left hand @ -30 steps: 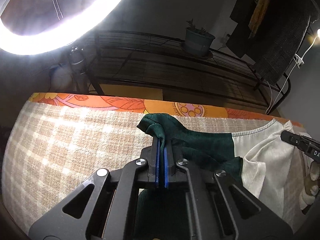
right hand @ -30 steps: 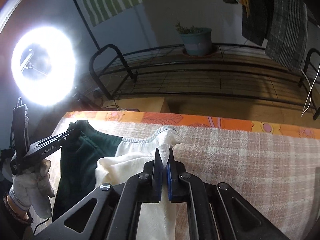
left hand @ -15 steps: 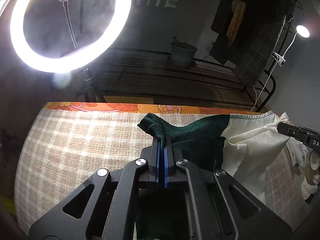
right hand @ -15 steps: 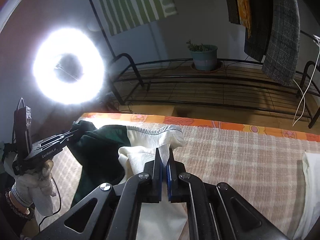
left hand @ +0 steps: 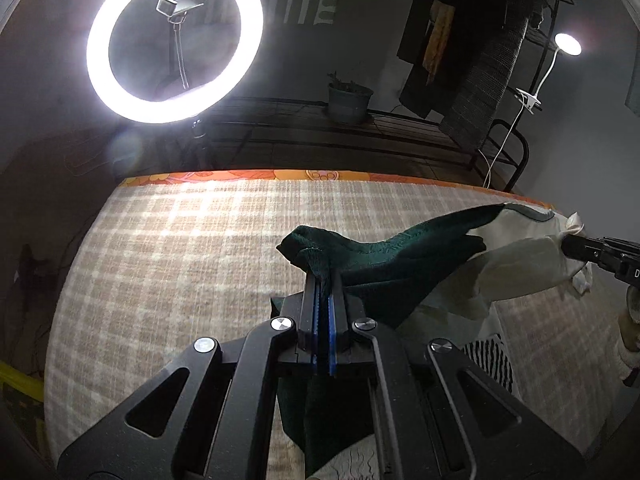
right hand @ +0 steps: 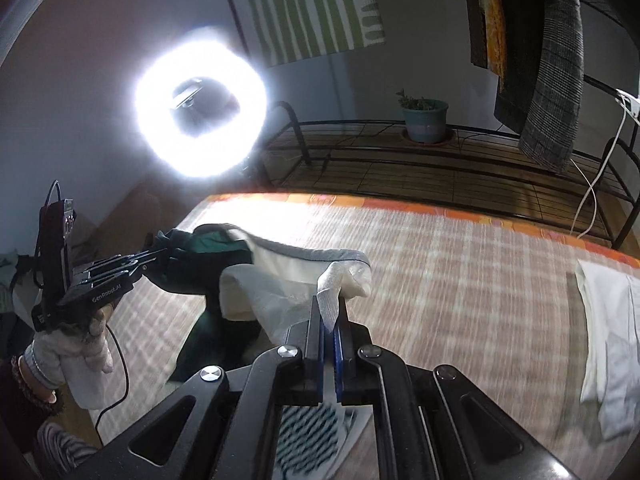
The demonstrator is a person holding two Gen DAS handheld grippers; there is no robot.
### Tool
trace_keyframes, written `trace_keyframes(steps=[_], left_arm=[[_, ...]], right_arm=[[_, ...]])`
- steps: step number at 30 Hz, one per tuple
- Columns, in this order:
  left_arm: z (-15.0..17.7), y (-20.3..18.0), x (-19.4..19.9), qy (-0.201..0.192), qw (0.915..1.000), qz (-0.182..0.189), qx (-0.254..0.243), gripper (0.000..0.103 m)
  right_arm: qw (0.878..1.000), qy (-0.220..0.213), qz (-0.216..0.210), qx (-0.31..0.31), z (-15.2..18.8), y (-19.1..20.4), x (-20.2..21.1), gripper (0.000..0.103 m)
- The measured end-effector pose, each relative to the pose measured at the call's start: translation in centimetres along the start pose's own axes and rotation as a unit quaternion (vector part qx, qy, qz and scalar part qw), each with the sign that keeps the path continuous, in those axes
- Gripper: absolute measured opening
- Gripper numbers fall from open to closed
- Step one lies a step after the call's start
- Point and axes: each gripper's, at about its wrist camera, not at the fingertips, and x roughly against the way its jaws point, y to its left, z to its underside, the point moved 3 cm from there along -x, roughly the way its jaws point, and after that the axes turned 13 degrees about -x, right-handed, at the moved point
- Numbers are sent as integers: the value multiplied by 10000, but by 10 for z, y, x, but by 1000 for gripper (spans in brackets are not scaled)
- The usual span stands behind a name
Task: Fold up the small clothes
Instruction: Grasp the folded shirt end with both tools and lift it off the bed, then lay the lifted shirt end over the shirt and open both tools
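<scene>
Each hand-held gripper pinches a corner of the green-and-cream garment (left hand: 420, 256): left (left hand: 323, 292) clamped on green, right (right hand: 329, 312) on cream, lifting it taut above the checked blanket (left hand: 180, 248), likely for folding.

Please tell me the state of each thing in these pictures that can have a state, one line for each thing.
Left claw: shut on the green half of the garment.
Right claw: shut on the cream half.
Green and cream garment: lifted, hanging between both claws.
Ring light: on.
Clip lamp: on.
White cloth: lying flat on the checked blanket.
</scene>
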Motion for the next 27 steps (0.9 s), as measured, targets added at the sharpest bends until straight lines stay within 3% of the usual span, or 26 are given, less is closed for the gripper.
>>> trace_keyframes(steps=[6, 11, 19, 23, 27], left_arm=[[44, -12, 25, 127, 9999, 12, -55, 1], [90, -21, 31, 453, 9987, 100, -218, 1], [133, -30, 50, 693, 9949, 86, -724, 1], [153, -31, 72, 780, 9914, 126, -1042, 1], [163, -26, 94, 805, 9896, 151, -1179, 3]], right_arm=[[9997, 185, -11, 150, 58, 9, 20, 1], [9987, 357, 121, 337, 103, 11, 21, 1], [9955, 413, 508, 682, 141, 5, 23, 5], [9952, 478, 423, 739, 157, 2, 36, 16], [9962, 504, 261, 668, 165, -4, 51, 17]])
